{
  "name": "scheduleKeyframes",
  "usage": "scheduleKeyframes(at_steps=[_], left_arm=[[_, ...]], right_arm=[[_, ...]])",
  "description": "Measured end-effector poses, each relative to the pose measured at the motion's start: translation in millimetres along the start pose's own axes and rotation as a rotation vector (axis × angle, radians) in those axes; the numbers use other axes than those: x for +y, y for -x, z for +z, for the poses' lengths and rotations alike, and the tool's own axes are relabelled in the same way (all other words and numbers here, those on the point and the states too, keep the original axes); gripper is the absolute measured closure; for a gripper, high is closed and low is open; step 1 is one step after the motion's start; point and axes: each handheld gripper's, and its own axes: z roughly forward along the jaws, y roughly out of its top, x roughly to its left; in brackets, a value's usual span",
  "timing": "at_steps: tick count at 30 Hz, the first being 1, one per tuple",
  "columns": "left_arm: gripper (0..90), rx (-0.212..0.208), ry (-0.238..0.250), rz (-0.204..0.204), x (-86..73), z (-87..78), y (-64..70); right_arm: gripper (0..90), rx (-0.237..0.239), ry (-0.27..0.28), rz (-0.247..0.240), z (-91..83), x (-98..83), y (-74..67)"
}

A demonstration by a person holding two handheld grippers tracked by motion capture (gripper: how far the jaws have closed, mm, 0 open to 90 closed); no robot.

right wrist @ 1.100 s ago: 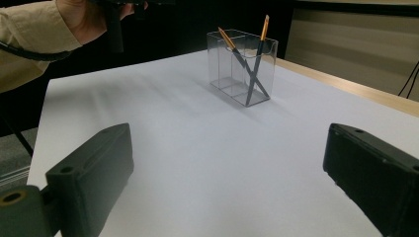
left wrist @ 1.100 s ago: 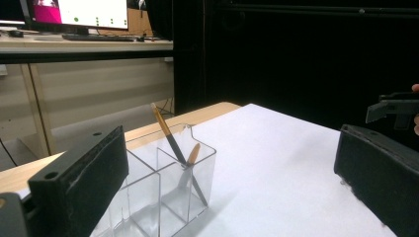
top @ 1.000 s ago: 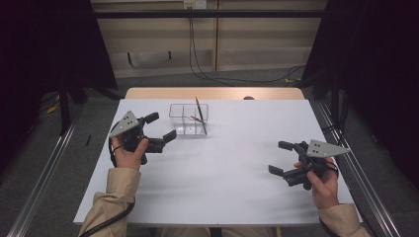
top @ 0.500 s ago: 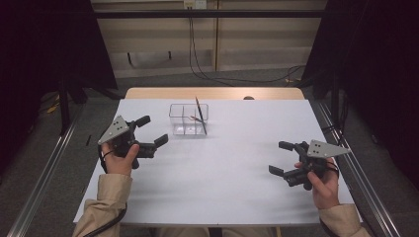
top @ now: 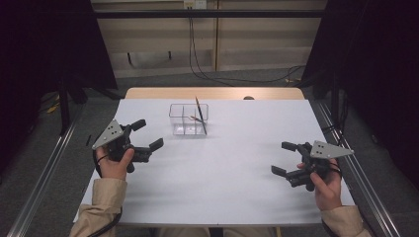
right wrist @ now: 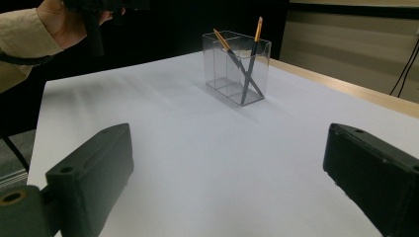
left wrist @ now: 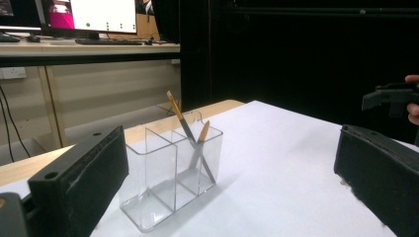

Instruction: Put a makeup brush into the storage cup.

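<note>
A clear plastic organizer (top: 188, 119) with several compartments stands on the white table (top: 222, 168), far of centre. Two dark-shafted, orange-tipped pens (top: 199, 114) lean crossed in its right end compartment (right wrist: 253, 49) (left wrist: 185, 128). My left gripper (top: 148, 134) is open and empty, held left of and nearer than the organizer (left wrist: 170, 173). In the left gripper view its jaws stand wide apart (left wrist: 230, 192). My right gripper (top: 281, 158) is open and empty near the table's right edge, its jaws spread wide over bare table (right wrist: 234, 182), with the organizer (right wrist: 236, 66) farther off.
A bare wooden strip (top: 212, 94) runs along the table's far edge. Metal rails (top: 44, 177) lie on the floor at both sides. Cables (top: 197, 54) hang behind the table. The other hand and its gripper (right wrist: 94, 15) show at the top left of the right gripper view.
My left gripper has drawn back from the organizer, moving left and toward the person, still open. The right gripper has stayed put.
</note>
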Motion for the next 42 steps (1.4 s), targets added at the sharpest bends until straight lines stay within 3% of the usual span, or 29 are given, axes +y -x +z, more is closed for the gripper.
scheduleKeyframes(at_steps=[16,42], left_arm=[[0.1,-0.001,-0.014,0.032,-8.1,-16.3,1.0],[0.0,0.006,-0.052,0.049,-17.5,-36.6,4.9]], right_arm=[[5.0,-0.012,0.004,0.006,-5.4,-0.9,0.6],[5.0,-0.015,0.006,0.01,-7.0,-1.3,2.0]])
